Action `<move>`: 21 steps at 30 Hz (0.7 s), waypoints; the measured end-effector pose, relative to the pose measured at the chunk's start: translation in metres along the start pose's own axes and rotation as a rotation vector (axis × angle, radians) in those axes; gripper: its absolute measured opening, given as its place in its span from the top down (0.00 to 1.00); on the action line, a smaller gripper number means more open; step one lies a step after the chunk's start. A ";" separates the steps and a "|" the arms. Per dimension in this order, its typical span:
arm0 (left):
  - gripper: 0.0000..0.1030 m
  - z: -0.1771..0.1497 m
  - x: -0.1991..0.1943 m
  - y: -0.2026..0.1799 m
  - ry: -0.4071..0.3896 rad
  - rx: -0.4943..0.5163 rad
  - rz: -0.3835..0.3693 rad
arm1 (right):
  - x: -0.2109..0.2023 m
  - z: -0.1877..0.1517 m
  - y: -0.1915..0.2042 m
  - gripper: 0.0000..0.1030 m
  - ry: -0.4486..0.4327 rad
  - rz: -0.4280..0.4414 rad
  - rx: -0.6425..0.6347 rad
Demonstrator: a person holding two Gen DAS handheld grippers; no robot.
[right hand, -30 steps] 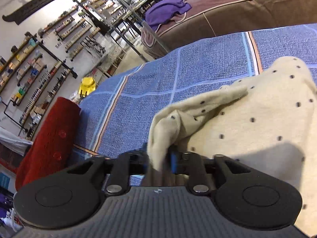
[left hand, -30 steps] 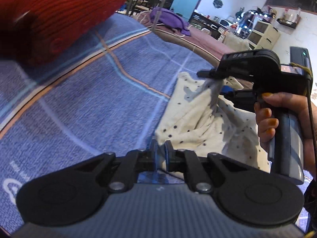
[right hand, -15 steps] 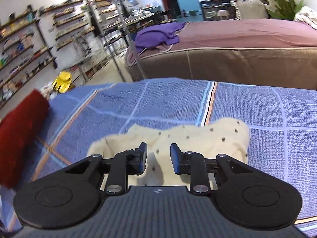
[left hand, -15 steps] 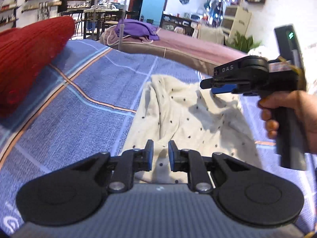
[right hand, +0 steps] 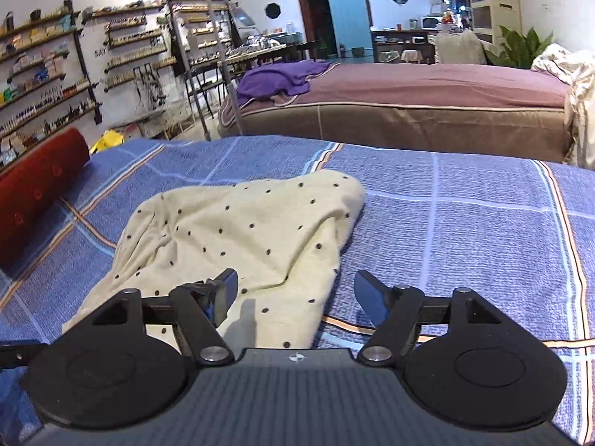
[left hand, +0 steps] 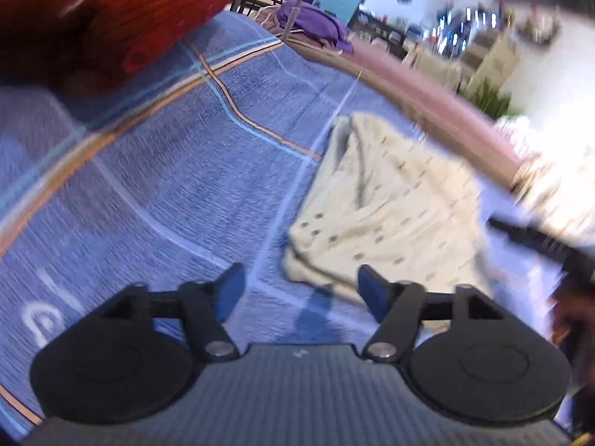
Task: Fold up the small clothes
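A large, brightly lit room with white walls. On the left wall, long shelves (right hand: 44, 74) are crowded with small bottles and boxes. At the back, an open doorway (right hand: 333, 11) shows a turquoise wall beyond. A low bed with a mauve cover (right hand: 427, 85) crosses the middle, a purple cloth (right hand: 275, 80) heaped at its left end. A cream cabinet (right hand: 494, 0) and a leafy green plant (right hand: 520, 46) stand at the right.
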State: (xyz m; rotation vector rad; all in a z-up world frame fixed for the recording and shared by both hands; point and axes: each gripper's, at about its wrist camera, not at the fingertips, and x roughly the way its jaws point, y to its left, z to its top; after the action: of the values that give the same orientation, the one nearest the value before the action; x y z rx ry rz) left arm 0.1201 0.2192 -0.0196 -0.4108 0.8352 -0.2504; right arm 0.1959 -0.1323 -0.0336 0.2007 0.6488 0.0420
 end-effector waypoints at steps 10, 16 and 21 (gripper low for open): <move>0.24 -0.030 0.033 0.003 0.108 -0.289 -0.221 | -0.006 -0.044 -0.045 0.00 0.110 0.221 0.388; 0.20 -0.010 0.072 -0.002 0.062 -0.317 -0.226 | 0.009 -0.049 -0.047 0.00 0.124 0.265 0.488; 0.26 0.018 0.105 -0.009 -0.005 -0.293 -0.186 | 0.037 -0.026 -0.037 0.00 0.107 0.281 0.509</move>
State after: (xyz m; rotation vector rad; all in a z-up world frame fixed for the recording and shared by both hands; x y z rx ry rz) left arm 0.2014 0.1769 -0.0740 -0.7651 0.8318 -0.3005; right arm 0.2092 -0.1599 -0.0831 0.7847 0.7263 0.1589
